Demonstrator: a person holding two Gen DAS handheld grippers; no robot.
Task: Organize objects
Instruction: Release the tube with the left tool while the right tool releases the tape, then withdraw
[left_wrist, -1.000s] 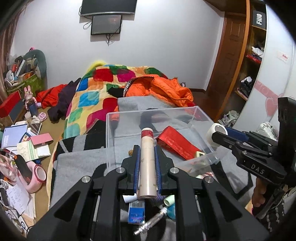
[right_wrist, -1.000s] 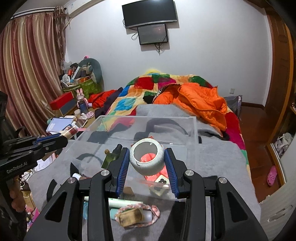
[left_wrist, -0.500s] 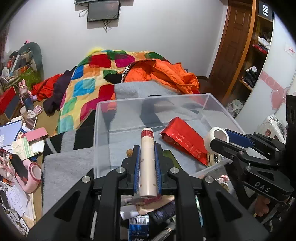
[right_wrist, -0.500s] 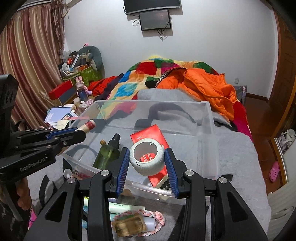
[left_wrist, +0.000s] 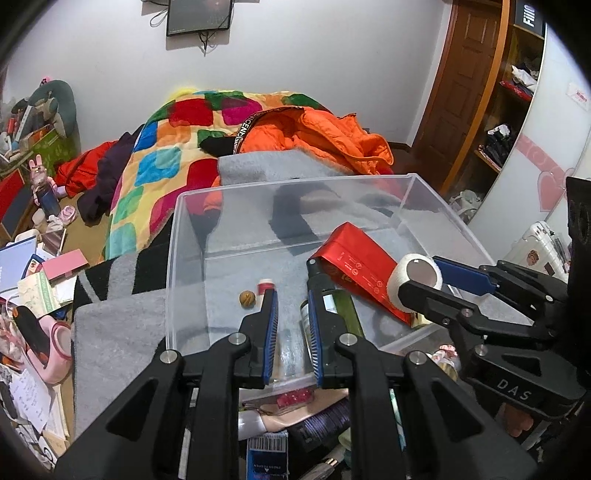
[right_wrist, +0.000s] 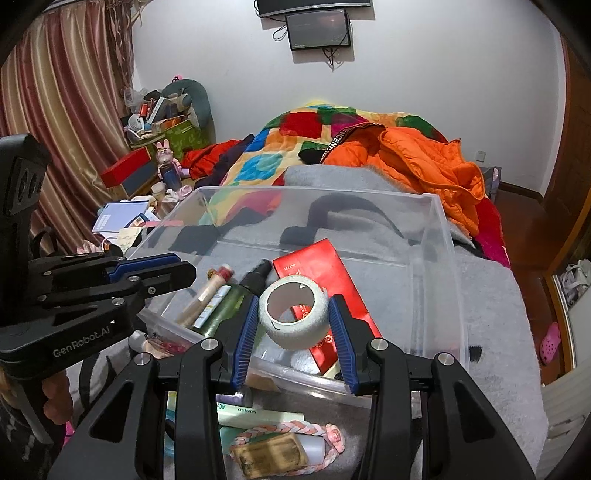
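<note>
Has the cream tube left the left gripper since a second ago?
Yes. The cream tube now lies inside the clear bin; the left gripper is open.

Both tools are matte black plastic two-finger grippers with angular linkage arms pinned by round silver screws behind the fingers. Ribbed blue rubber pads line each finger's inner face. White lettering marks the bodies: "DAS" on one, "GenRobot.AI" on the other. Bare skin of a hand shows behind the handle.
</note>
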